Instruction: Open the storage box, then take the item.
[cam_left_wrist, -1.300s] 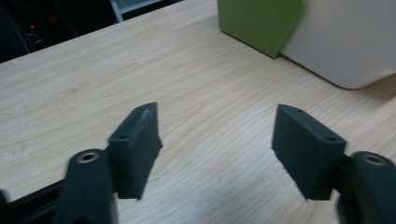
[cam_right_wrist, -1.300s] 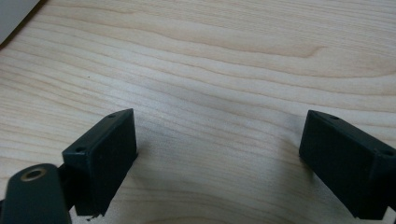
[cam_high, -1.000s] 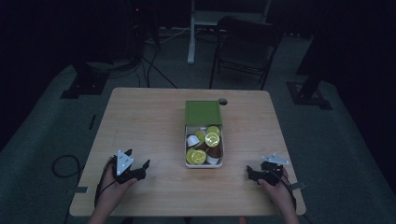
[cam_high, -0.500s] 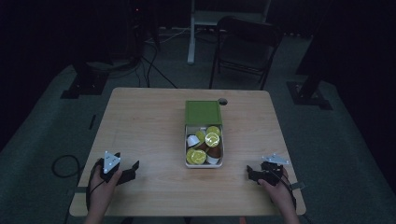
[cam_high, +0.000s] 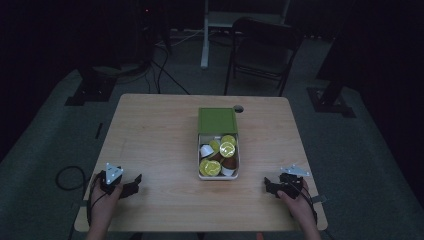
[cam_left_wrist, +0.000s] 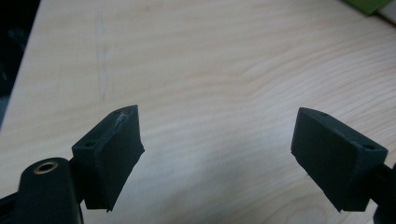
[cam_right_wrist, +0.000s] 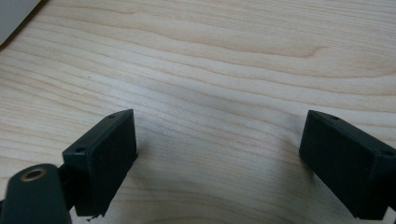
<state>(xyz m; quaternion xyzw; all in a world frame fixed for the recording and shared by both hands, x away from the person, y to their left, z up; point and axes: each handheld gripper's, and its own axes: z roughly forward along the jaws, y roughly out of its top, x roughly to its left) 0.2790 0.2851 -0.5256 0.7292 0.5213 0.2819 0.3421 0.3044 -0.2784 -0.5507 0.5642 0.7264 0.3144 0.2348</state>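
Green lid slid back on the tin (cam_high: 218, 150), so its light, crushable foil-topped pods (cam_high: 210, 167) are exposed. My left gripper (cam_high: 134, 183) and right gripper (cam_high: 267, 185) sit near-side of it, both spread, empty. I'd pinch a pod's rim.

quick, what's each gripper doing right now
Left gripper: open, holding nothing, over bare table.
Right gripper: open, holding nothing.

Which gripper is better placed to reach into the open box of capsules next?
Right, narrowly. The right gripper rests nearer the white box with the green lid, close to its front right corner, jaws open and empty. The left gripper sits farther off by the wooden table's left edge, also open.
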